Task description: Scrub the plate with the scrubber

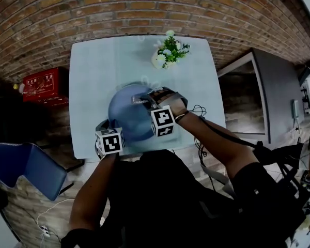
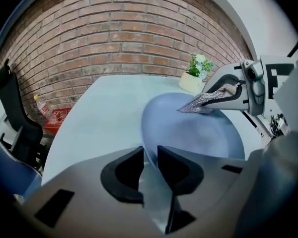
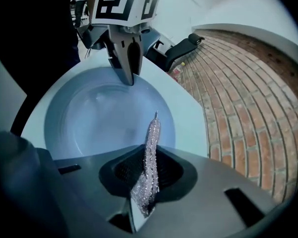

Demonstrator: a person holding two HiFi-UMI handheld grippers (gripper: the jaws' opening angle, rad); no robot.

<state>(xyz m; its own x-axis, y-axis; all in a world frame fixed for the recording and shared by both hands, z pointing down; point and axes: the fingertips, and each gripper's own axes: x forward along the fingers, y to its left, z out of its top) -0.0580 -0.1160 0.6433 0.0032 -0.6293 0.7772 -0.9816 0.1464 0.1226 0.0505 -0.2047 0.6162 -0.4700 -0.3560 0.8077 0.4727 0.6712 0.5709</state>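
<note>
Left tool [image 2: 150, 157]: pinching near rim of round blue plate [image 2: 198, 133] on pale surface [image 2: 104, 113]
Right tool [image 3: 148, 165]: clamped on silvery mesh scrubber [image 3: 151, 138], at plate's far side
Technique: hold rim firm, press scrubber flat, sweep in circles

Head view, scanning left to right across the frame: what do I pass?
Blue chair → red box → left gripper → blue plate → potted plant → grey cabinet. Right gripper omitted: it overlaps the plate.
</note>
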